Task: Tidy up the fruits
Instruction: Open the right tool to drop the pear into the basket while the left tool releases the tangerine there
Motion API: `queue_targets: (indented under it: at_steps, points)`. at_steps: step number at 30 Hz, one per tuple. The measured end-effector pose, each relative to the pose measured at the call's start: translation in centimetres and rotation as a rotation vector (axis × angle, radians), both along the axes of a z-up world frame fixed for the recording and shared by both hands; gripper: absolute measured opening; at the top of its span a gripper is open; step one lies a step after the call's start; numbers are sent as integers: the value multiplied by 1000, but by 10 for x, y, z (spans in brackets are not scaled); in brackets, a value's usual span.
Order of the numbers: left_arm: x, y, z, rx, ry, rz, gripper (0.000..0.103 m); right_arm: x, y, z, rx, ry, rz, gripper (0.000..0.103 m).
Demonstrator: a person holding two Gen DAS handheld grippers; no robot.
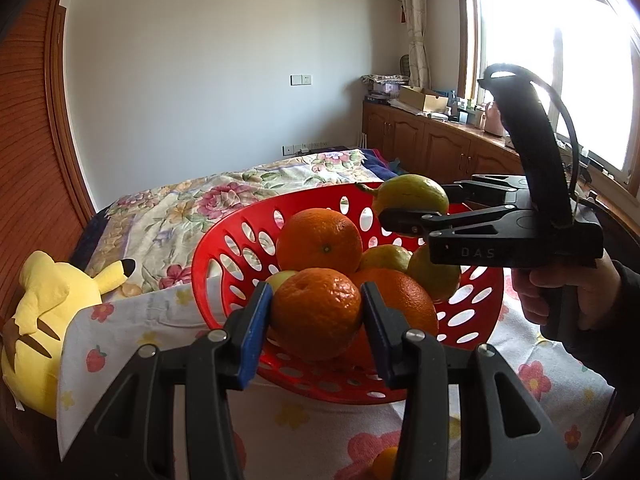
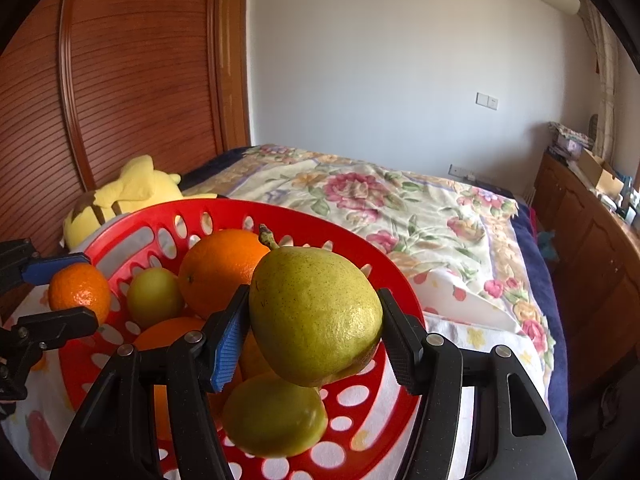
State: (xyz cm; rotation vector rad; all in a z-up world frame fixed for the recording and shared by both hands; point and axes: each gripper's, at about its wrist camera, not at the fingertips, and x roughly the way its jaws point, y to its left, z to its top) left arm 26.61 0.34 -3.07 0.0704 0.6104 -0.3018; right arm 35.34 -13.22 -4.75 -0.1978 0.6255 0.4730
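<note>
Your left gripper (image 1: 317, 312) is clamped on a mandarin (image 1: 316, 312), right gripper (image 2: 314, 328) clamped wider on a pear (image 2: 316, 316), both over the red basket (image 1: 224, 224). Inside already: oranges, more pears. Left to do: drop these two, plus one orange (image 1: 385, 462) w/ you on the cloth.

Yellow plush (image 1: 48, 320) at 9 o'clock of the left view, lying on the bed against a slatted wooden door (image 2: 132, 80). Floral quilt (image 2: 380, 208) spread across the bed towards 12. White cloth (image 1: 132, 320) with strawberry and flower print nearest the camera. Wooden cabinets (image 1: 432, 140) at 2 o'clock under a bright window (image 1: 560, 60), cluttered on top. Curtain (image 1: 416, 20) beside it. Wall switch (image 1: 301, 79) on the white wall.
</note>
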Motion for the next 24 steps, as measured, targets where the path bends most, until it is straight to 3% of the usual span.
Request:
queue_targets:
  at_steps: [12, 24]
  points:
    - [3, -3, 0, 6, 7, -3, 44, 2, -2, 1, 24, 1, 10, 67]
    - [5, -13, 7, 10, -4, -14, 45, -36, -10, 0, 35, -12, 26, 67]
